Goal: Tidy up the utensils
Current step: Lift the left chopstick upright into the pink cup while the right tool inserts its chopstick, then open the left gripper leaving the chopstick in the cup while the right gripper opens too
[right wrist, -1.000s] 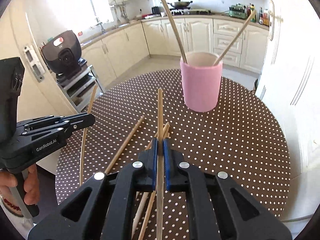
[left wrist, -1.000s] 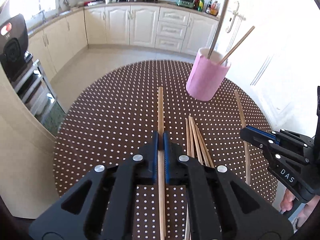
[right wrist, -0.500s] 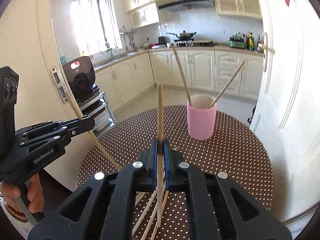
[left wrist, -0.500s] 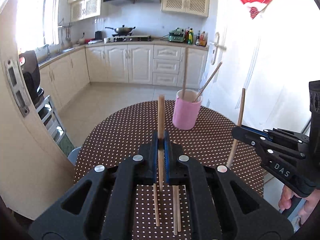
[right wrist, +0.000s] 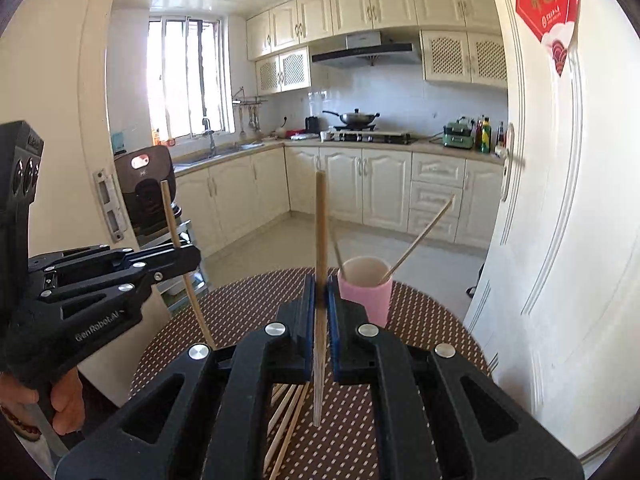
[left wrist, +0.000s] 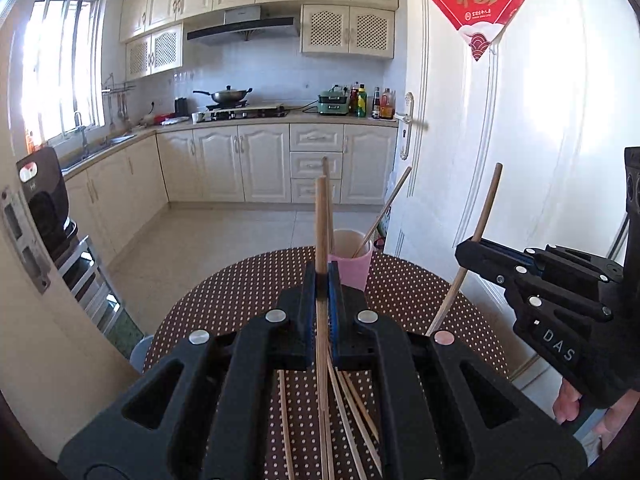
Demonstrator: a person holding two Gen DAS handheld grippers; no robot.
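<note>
Chopsticks (left wrist: 321, 232) upright, both claws clamped, above table (left wrist: 240, 300)

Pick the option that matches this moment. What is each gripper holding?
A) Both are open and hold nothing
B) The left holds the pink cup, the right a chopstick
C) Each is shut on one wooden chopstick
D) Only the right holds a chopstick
C: the left gripper is clamped on a chopstick, and the right gripper on another chopstick, while the pink cup stands on the table.
</note>
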